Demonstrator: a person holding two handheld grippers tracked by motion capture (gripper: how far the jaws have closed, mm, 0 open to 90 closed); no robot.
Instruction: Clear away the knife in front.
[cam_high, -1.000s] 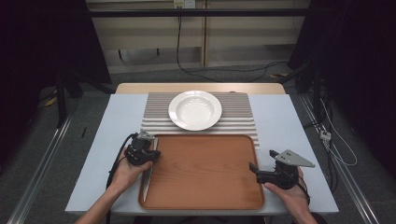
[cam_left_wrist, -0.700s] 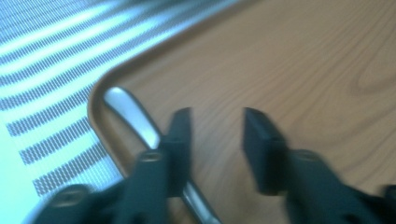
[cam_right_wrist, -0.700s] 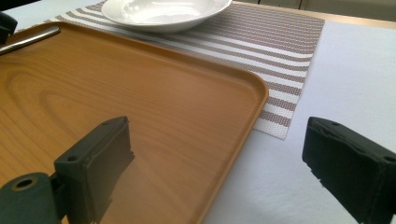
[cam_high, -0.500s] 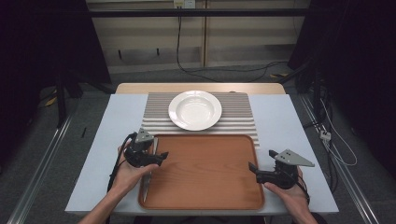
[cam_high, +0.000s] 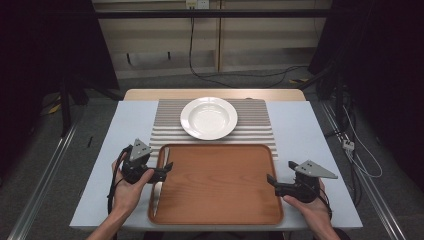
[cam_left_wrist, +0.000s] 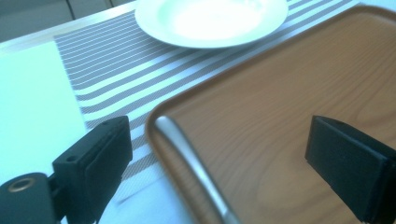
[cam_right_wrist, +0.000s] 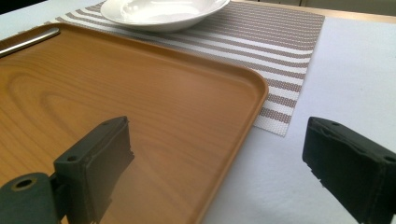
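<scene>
**Left gripper lets go of the metal utensil on the tray**

The left gripper has just been opening its jaws, and now they stand wide apart with nothing pressed between them. In the left gripper view the metal utensil lies free between the two black jaws, flat on the wooden tray, along the tray's left rim. Compared with one second ago, when this gripper was further up the tray's left edge with its jaws together, the hand is now drawn back toward the person, at the tray's left rim. I judge that the utensil is now placed and released; only its handle is clear, so I cannot tell which kind of utensil it is.

The right gripper rests at the right edge of the tray, in the same place as before. Its jaws are apart and empty, one over the tray and one over the worktop.

The white plate stands on the striped mat beyond the tray, apart from both grippers. It seems the next thing to handle, but this is only my judgement.
</scene>
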